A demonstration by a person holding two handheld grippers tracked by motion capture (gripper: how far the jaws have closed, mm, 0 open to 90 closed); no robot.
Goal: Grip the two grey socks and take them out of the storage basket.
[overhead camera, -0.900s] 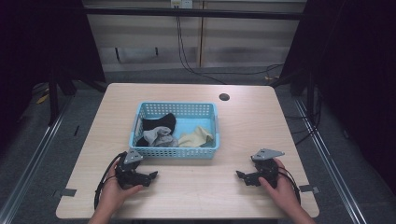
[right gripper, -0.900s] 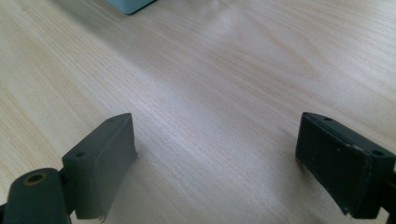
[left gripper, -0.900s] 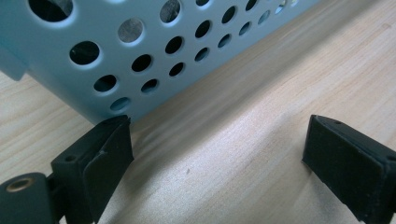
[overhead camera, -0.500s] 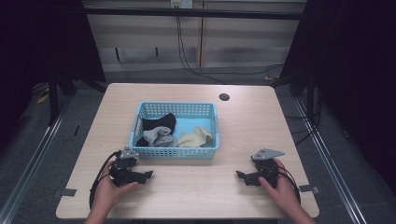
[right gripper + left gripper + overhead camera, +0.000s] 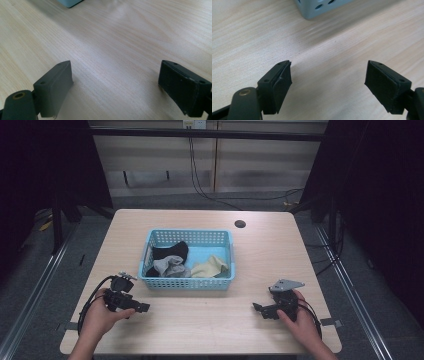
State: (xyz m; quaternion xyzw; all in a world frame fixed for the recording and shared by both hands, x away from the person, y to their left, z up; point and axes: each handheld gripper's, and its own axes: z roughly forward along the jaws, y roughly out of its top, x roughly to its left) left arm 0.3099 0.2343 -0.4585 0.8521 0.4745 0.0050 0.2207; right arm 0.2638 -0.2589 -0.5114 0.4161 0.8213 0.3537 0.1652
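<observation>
Both tongs low over the desk, jaws wide, nothing held.

Since the earlier frames the left tongs (image 5: 142, 308) have drawn back from the basket (image 5: 187, 284) toward the person's edge of the desk (image 5: 210, 320); the right tongs (image 5: 258, 308) sit where they were. Left jaws stand far apart with bare wood between them; the right jaws likewise, gripping nothing. The basket lies ahead of the left tongs and a little to their right, apart from them, its corner at the top of the left gripper view (image 5: 322, 7). It holds a black sock (image 5: 170, 252), a grey sock (image 5: 170, 266) and a tan sock (image 5: 212, 267). Open desk runs between the two tongs and ahead of the right ones; the desk's near edge lies close behind both hands, the side edges just outboard.
</observation>
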